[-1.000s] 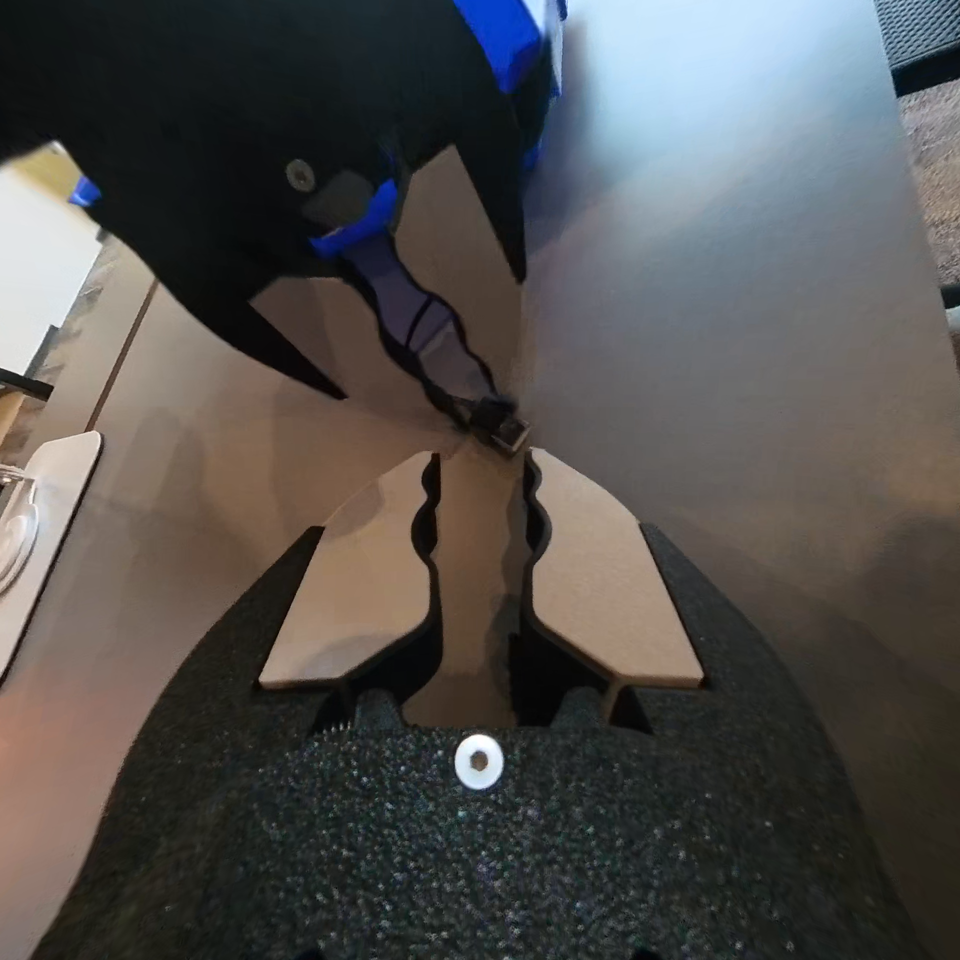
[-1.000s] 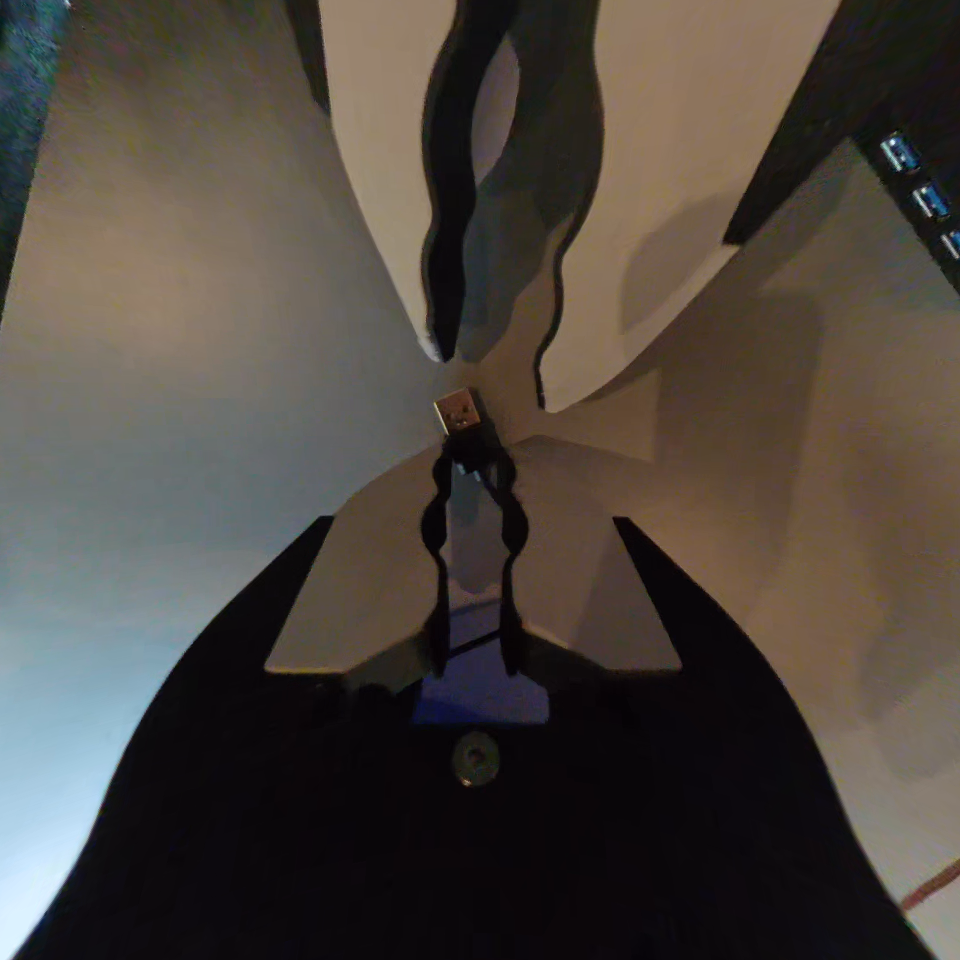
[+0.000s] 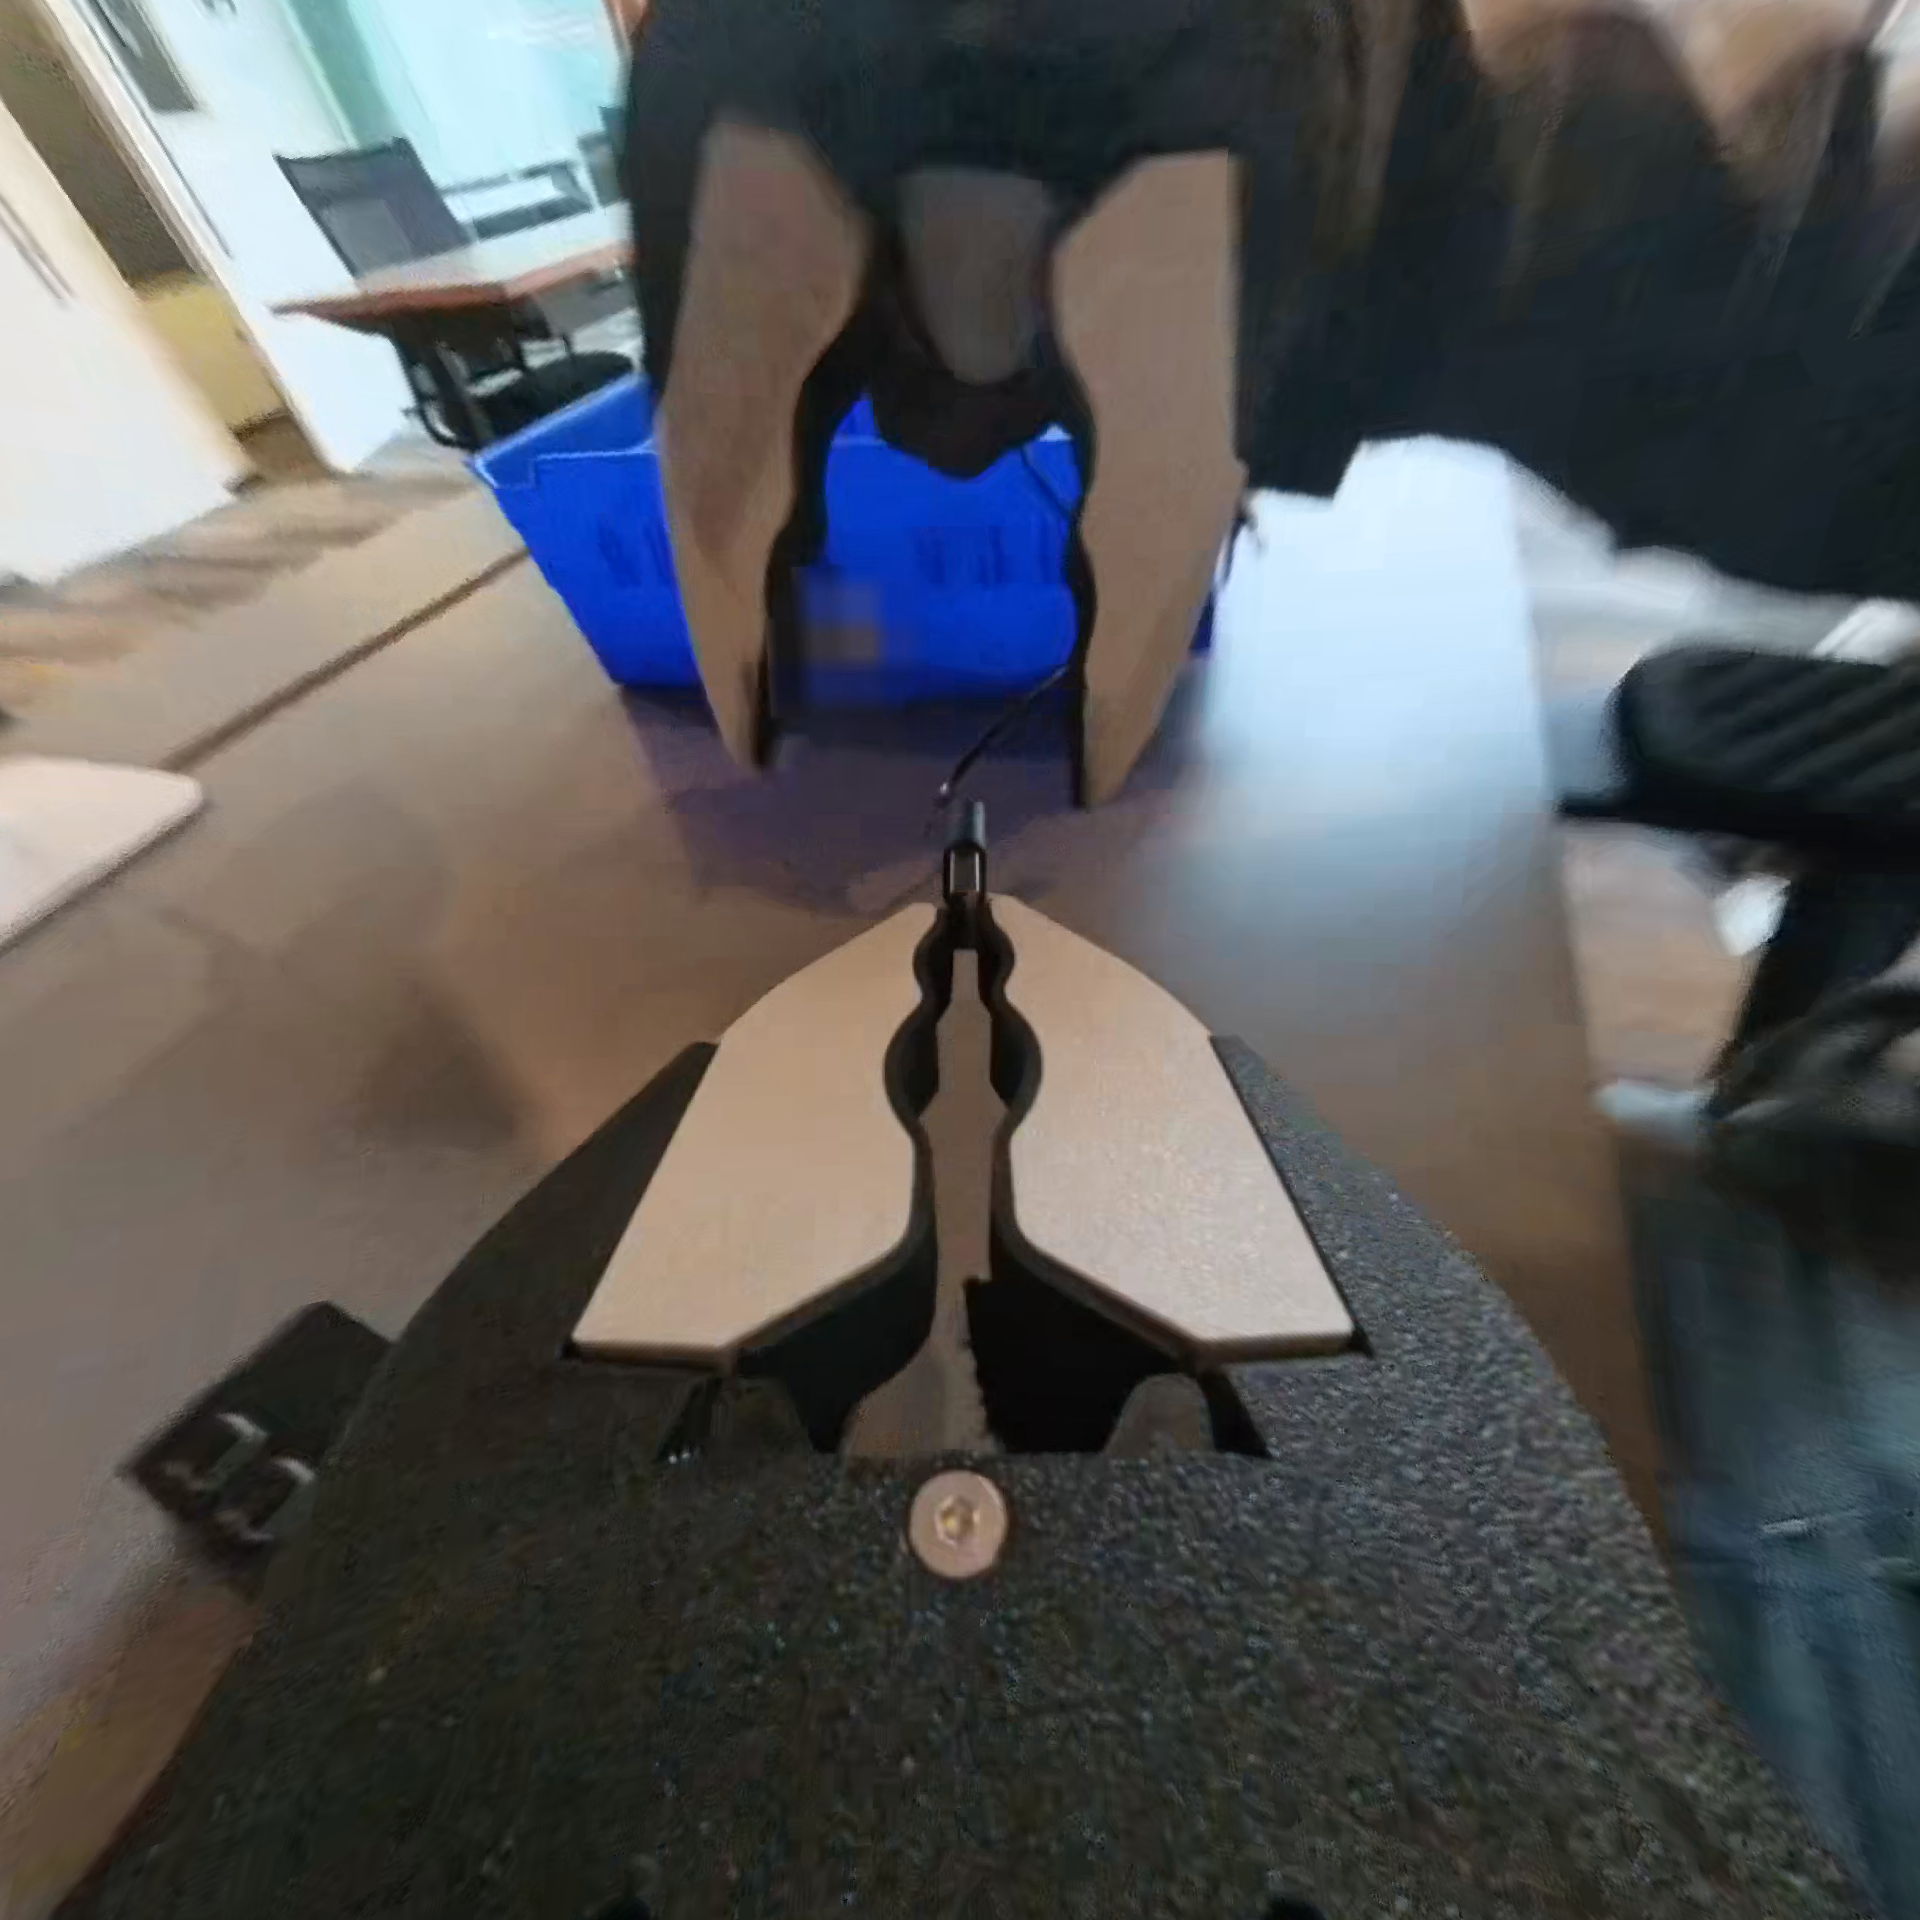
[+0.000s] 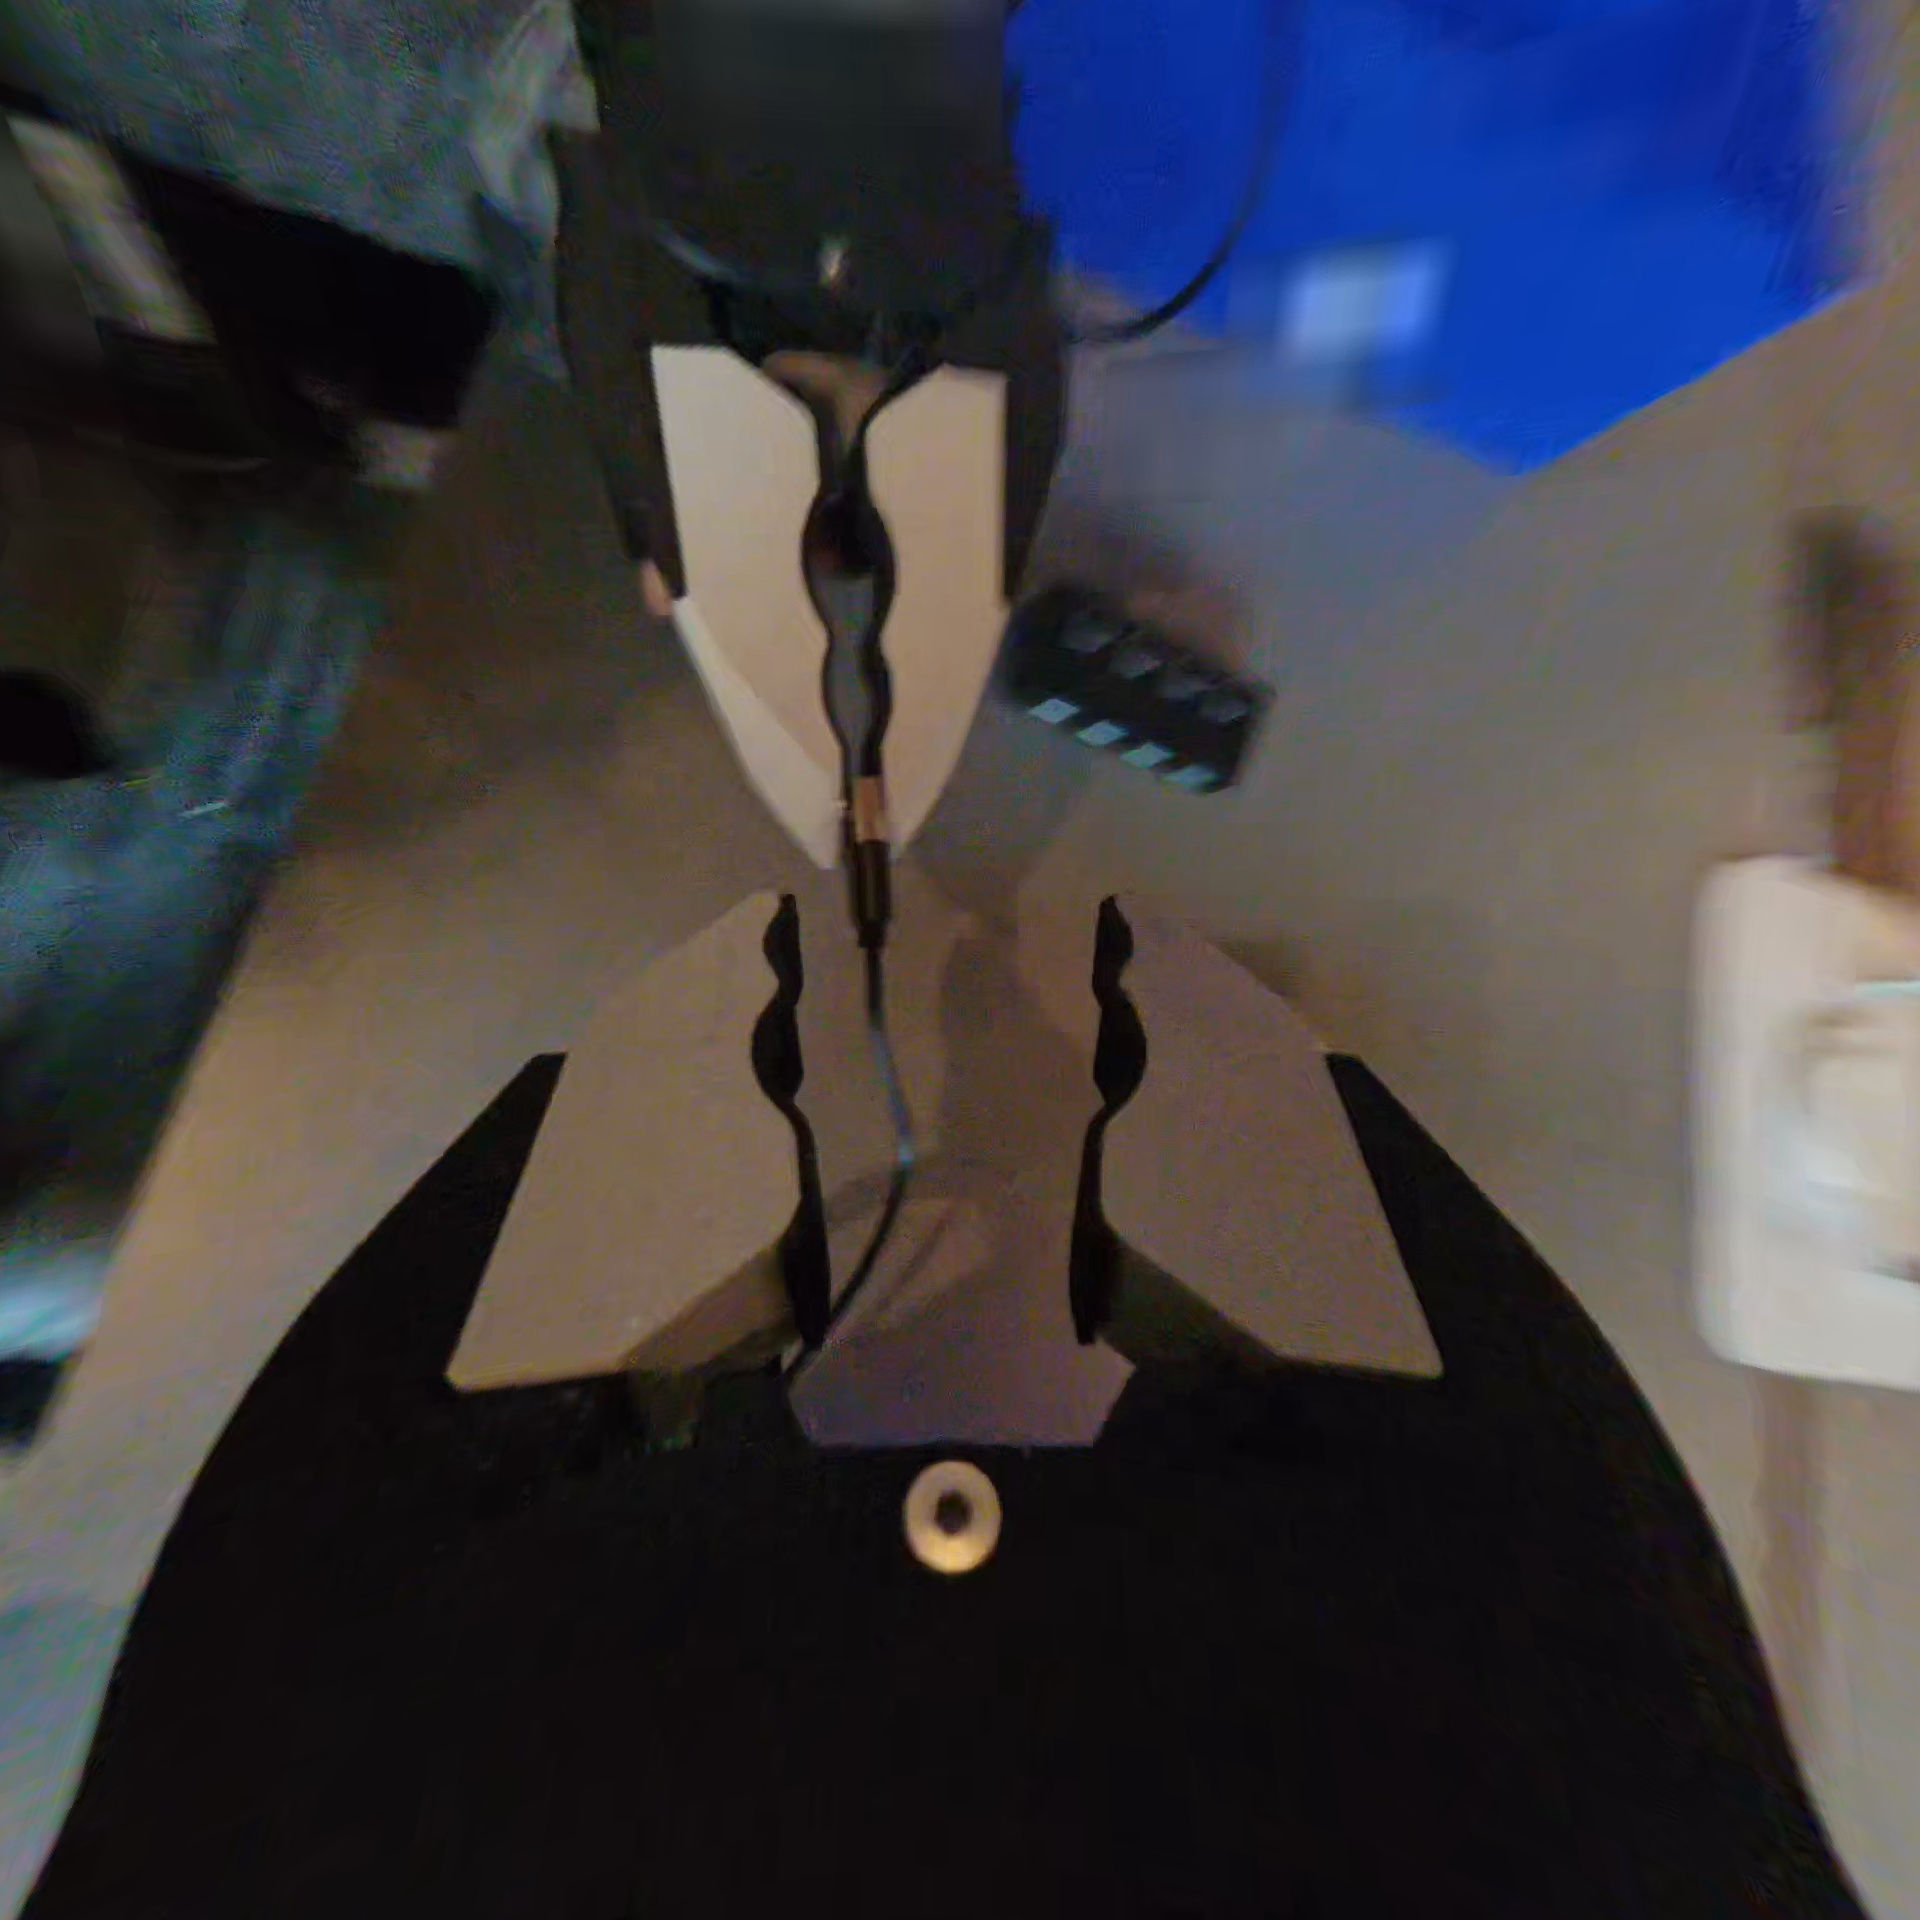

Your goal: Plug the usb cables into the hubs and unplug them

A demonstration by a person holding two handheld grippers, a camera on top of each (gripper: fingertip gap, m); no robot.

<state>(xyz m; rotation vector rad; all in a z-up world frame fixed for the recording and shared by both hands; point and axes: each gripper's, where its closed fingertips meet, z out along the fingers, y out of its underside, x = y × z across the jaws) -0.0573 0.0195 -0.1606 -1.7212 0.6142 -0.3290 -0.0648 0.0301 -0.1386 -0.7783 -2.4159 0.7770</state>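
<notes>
the left gripper has its fingers drawn together, clamped on the plug of a thin black cable; the plug's dark body sticks out just past the tips. in the right wrist view the same gripper points down toward the camera, the plug nipped at the tips of its pale fingers.

the right gripper stands with its fingers well apart, holding nothing. the cable runs down from the plug through the gap between them, close to the left finger's inner edge; whether it touches is hard to say in the blur. from the left wrist view the right gripper faces the camera just beyond the plug, fingers spread, the cable curving up between them.

on the tabletop, beside the left gripper, lies a black hub with rows of ports, apart from the plug. a white object, too blurred to name, sits at the right edge. farther off stands a blue bin on the tabletop, and behind the right gripper is a person in dark clothes.
</notes>
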